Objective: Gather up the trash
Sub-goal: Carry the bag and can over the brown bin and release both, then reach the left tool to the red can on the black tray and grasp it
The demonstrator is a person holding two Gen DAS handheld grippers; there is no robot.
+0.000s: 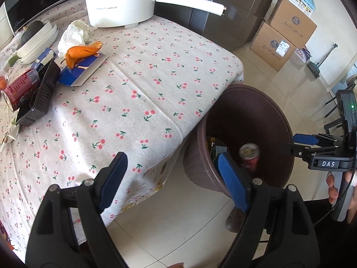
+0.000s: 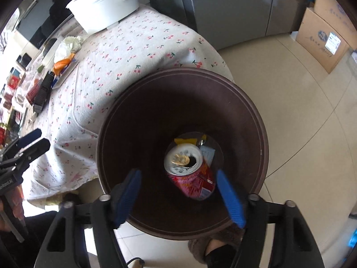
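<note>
The right gripper [image 2: 178, 189] hung with its jaws spread wide and empty above the brown bin [image 2: 256, 120], which filled the centre of the right wrist view. A red can [image 2: 194, 178] lay inside the bin at lower centre, atop a few wrappers. In the left wrist view the left gripper [image 1: 171, 174] was also wide apart and empty, at the bottom of the frame over the edge of the cherry-print tablecloth [image 1: 138, 84]. At the upper left sat an orange peel [image 1: 84, 52], a crumpled tissue [image 1: 72, 35], a second can [image 1: 20, 89] and a black tray [image 1: 42, 96].
</note>
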